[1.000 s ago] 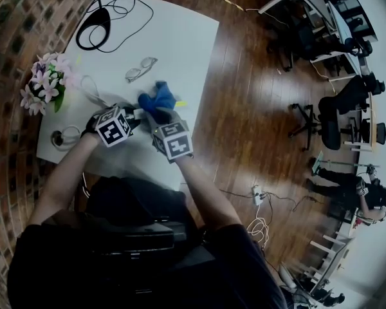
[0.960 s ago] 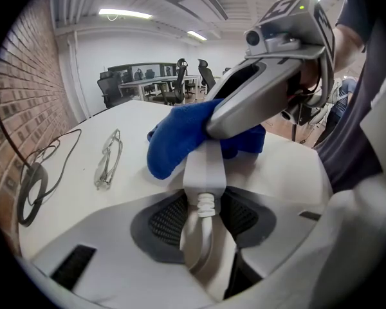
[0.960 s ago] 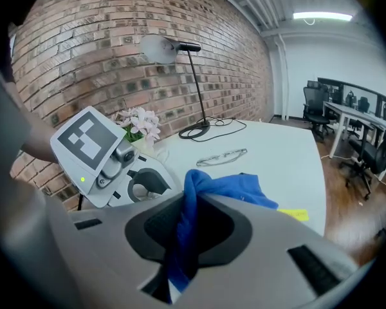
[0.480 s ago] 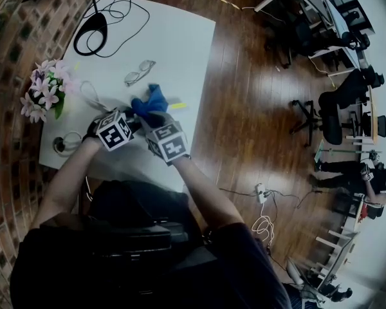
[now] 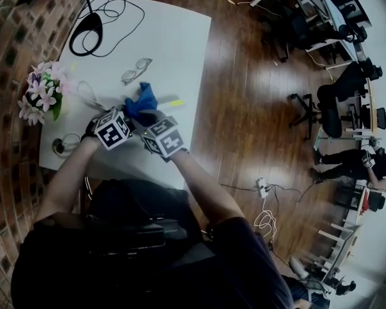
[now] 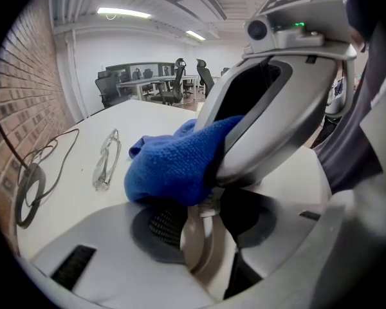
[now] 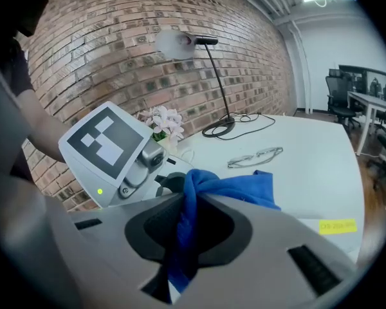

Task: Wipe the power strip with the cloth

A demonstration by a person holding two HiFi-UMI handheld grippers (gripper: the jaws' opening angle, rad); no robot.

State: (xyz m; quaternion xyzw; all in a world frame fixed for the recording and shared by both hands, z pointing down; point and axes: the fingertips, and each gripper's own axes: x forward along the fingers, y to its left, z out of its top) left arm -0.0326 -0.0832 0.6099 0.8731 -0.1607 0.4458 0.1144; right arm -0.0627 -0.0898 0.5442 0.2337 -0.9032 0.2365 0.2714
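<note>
Power strip is on the table, clamped in my left gripper. Right gripper pinches the cloth over it. Risk: thin pinch, cloth slips out mid-wipe or snags and yanks the strip loose.

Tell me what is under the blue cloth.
Under the blue cloth, a pale end of the power strip shows, gripped in the left gripper. The cloth covers the rest of the strip, so its sockets cannot be seen.
</note>
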